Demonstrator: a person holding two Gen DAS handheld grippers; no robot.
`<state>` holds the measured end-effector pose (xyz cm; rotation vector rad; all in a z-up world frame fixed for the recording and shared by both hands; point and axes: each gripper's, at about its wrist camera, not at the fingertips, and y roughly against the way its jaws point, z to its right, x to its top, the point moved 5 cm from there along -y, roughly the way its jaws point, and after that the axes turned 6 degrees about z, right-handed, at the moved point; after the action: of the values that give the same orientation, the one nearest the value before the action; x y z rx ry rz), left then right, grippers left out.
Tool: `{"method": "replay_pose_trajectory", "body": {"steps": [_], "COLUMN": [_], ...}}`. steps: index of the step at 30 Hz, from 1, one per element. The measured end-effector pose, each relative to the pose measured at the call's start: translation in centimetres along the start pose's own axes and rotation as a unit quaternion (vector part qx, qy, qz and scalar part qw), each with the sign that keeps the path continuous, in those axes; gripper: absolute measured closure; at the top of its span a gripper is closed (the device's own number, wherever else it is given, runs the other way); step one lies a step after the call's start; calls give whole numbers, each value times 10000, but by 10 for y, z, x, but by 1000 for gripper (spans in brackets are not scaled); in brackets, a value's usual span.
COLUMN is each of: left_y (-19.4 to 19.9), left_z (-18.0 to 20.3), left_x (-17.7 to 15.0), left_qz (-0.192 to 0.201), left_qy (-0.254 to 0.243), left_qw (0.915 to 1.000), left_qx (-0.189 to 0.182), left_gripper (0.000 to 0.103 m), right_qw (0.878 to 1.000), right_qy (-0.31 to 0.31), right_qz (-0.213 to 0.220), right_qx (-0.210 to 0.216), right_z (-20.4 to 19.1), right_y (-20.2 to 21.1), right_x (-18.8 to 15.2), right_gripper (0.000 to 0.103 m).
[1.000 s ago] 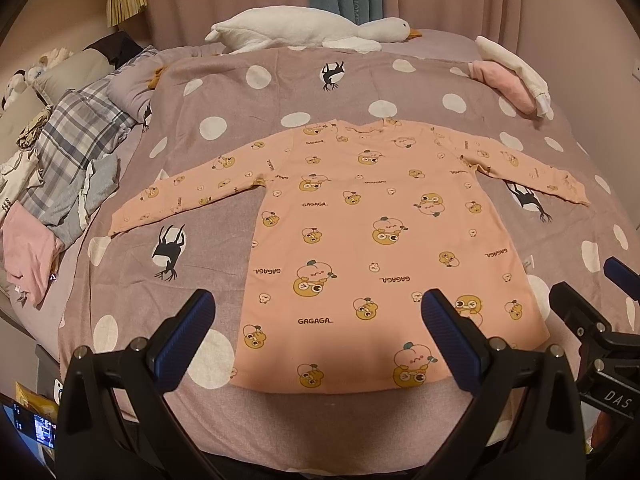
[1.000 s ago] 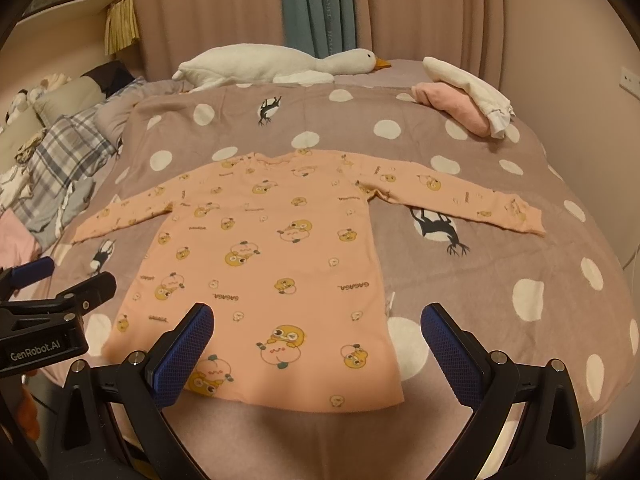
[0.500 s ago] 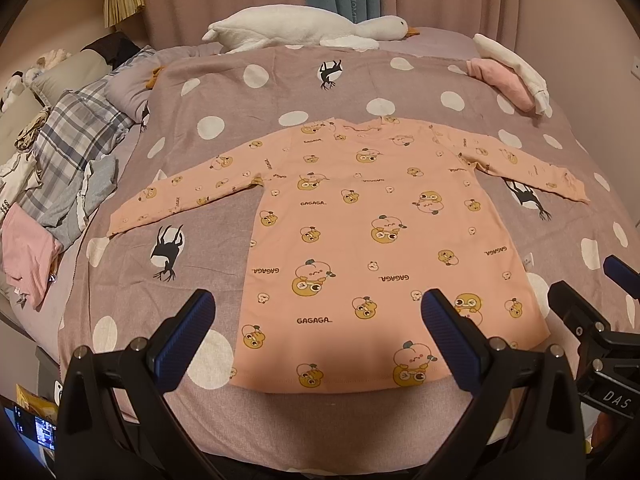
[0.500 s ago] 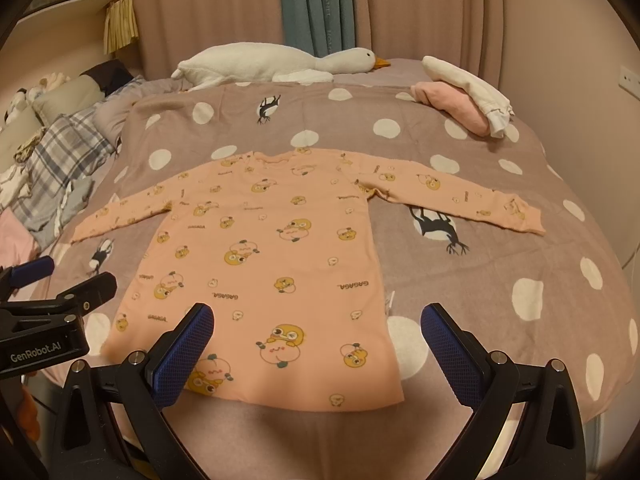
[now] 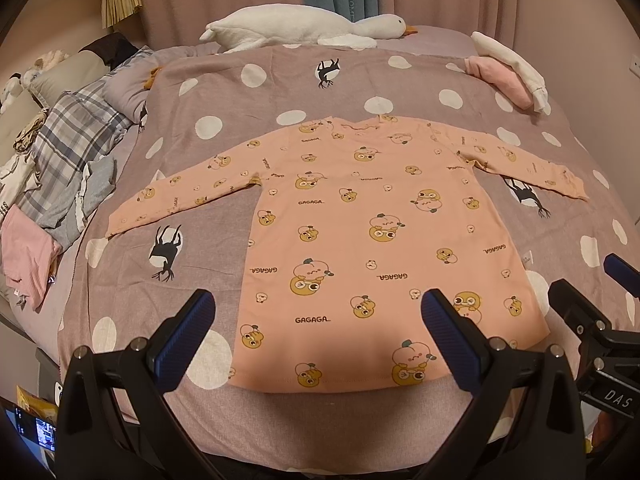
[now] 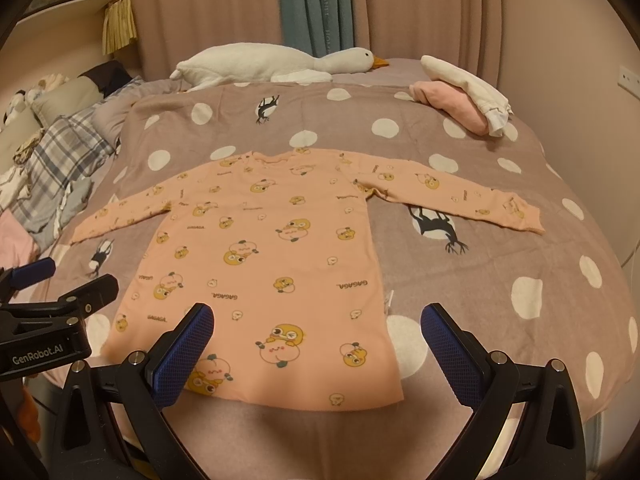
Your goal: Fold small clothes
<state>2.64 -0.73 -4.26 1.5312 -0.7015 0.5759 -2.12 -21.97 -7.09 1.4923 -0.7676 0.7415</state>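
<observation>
Across the frame's centre, a peach cartoon-print long-sleeved cotton top (image 5: pixel 372 236) is lying flat, hem nearest. Both the left gripper (image 5: pixel 316 332) and right gripper (image 6: pixel 316 332) are gaping wide, hovering short of that hem.

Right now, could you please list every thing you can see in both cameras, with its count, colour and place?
peach long-sleeved cotton top with cartoon print: one, peach-orange, spread flat in the middle of the bed, sleeves out to both sides.
dotted bed cover: one, mauve with white dots and black animal prints, under the top.
white plush goose: one, white with orange beak, at the far edge of the bed.
folded pink and white clothes: one small pile, far right of the bed.
loose clothes heap: one, checked grey, grey and pink, left edge of the bed.
curtains: pink, with a teal one in the centre, behind the bed.
left gripper: one, black with blue pads, open, above the top's hem.
right gripper: one, same colours, open, near the hem.
</observation>
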Motion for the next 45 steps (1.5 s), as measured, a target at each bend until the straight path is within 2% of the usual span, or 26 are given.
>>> {"method": "replay_pose_trajectory", "body": {"steps": [21,24,26,29,33,38,41,45], "left_y": [-4,-11,-20,-33,-49,-74,-85,-99], "left_z": [5,5,3,-1,-7,-18,-23,-32], "left_x": [-3,-5,-8,-13,-13,-5,2,10], "left_qz": [-21,-100,-283,-458,-613,-823,-837,-818], "left_qy": [-40,147,456,922,1299,1948,2030,2075], "left_qw": [10000,9994,9953,9850,9764,9589,9582,9601], "left_qx": [-24,-296,-811,-1386,-1615,-1890,-1835,-1687], "left_gripper": [0,0,0,0,0,0,0,0], "right_qw": [9998,9990,9954,9864,9734,9498,9363,9027], "right_qy": [-149,-365,-761,-1415,-2210,-3102,-3509,-4300], "right_qz": [-89,-155,-265,-487,-434,-255,-66,91], "right_qx": [-22,210,523,679,418,301,134,126], "right_z": [6,13,26,54,114,186,226,274], "right_y": [-5,-12,-21,-36,-51,-72,-89,-120], "right_x": [-5,-5,-8,-13,-20,-19,-13,-5], "right_gripper": [1,1,1,1,1,1,1,1]}}
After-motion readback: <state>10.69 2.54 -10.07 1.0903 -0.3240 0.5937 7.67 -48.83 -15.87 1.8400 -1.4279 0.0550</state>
